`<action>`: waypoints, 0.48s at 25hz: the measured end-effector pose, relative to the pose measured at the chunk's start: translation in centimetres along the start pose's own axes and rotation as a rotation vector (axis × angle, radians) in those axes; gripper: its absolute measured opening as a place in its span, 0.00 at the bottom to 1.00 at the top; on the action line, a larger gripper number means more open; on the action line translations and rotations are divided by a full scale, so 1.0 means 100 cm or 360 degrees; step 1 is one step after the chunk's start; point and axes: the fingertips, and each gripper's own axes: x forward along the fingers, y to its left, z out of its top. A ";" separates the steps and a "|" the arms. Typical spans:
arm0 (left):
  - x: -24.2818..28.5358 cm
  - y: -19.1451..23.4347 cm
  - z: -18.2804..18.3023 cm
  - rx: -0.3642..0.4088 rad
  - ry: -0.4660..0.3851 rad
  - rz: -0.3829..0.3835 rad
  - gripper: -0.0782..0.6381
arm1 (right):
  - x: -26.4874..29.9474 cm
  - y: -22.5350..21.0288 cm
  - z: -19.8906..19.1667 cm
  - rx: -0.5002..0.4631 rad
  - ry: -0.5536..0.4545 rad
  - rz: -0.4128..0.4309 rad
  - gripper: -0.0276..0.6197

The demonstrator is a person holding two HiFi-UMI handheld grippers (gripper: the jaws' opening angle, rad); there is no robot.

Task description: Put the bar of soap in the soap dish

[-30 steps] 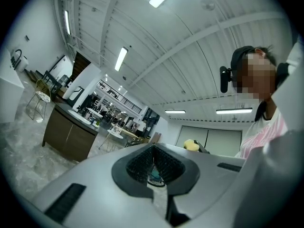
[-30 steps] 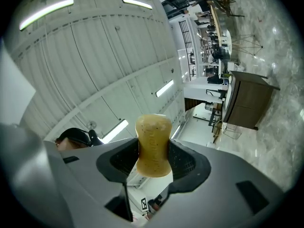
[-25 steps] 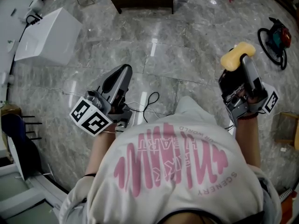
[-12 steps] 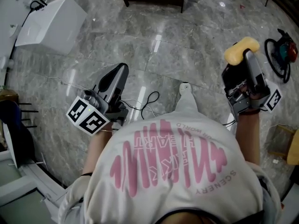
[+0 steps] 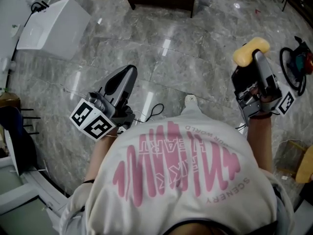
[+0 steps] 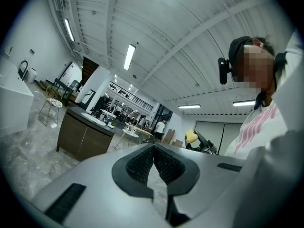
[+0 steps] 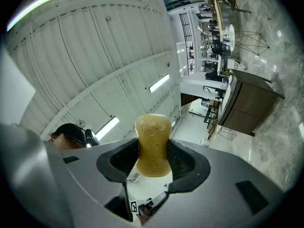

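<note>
**Head view.** Even, fairly bright indoor light falls from above. The polished floor carries pale streaks of glare, and its shadows are faint and soft. The floor joints bow under wide-angle distortion, and the picture darkens toward the lower corners.

**Left gripper view.** The picture is a round fisheye image with black corners. The ceiling strip lights burn out to white, and the far room is dimmer. The left gripper, close to the lens, is soft, its pale body smoothly shaded.

**Right gripper view.** The same round vignette appears, again with blown-out strip lights. The soap is sharp and evenly lit, without hard shadow. The floor at the right edge shows sheen.
</note>
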 end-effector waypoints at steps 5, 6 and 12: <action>0.085 0.015 0.025 0.0033 -0.0019 0.0020 0.11 | 0.010 -0.052 0.077 0.0019 0.0005 -0.0038 0.34; 0.097 0.017 0.029 0.0042 -0.0022 0.0022 0.11 | 0.012 -0.058 0.089 0.0019 0.0007 -0.0040 0.34; 0.150 0.036 0.034 0.0029 -0.0047 0.0074 0.11 | 0.023 -0.095 0.135 0.0015 0.0047 -0.0034 0.34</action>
